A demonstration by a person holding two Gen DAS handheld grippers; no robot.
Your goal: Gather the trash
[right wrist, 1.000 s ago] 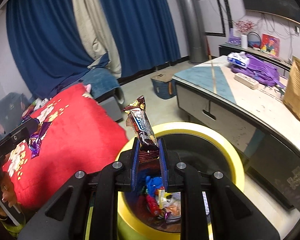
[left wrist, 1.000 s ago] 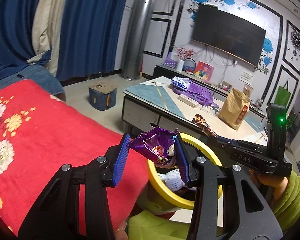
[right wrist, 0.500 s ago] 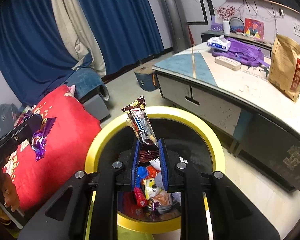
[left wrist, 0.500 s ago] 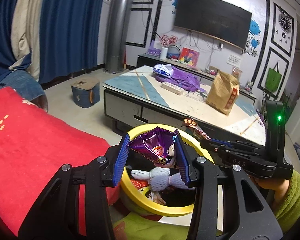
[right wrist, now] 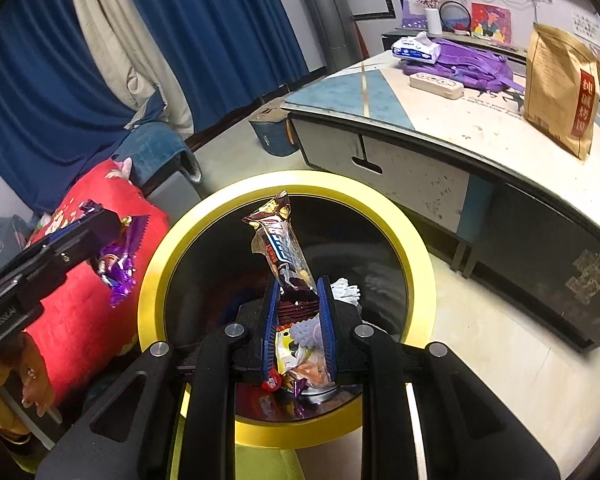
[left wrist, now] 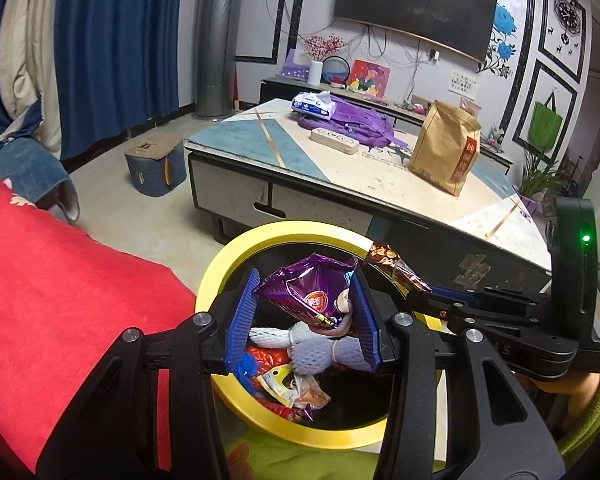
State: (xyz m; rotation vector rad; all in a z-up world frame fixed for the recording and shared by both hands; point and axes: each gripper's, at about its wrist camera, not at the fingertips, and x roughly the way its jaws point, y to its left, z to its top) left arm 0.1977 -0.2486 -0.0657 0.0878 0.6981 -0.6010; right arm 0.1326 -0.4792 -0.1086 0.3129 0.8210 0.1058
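Clearly, both tools are placed over the bin so that what they carry can fall straight in. Nearest in the left wrist view, the left hand-held gripper (left wrist: 306, 316) is clenched on a crumpled purple wrapper (left wrist: 308, 288), its blue pads pressing the two sides, and the wrapper hangs above the open mouth of the yellow-rimmed bin (left wrist: 220, 268). I judge the hold is high and over the centre for this reason: a light foil piece drifts easily, so it should be let go well inside the rim. At about 3 o'clock in this view the right hand-held gripper (left wrist: 416, 290) comes in from the side with a brown wrapper tip showing. The right wrist view shows better that this gripper grasps a long chocolate bar wrapper (right wrist: 284, 256) by its lower end, standing upright over the bin. Only this view shows the inside of the bin nearly from above, with earlier trash (right wrist: 300, 356) at the bottom. The left view alone shows a white foam net (left wrist: 320, 350) there. Farther, at 1 o'clock, the surface (left wrist: 340, 160) carries a brown paper bag (left wrist: 444, 148) and a purple bag (left wrist: 352, 122).
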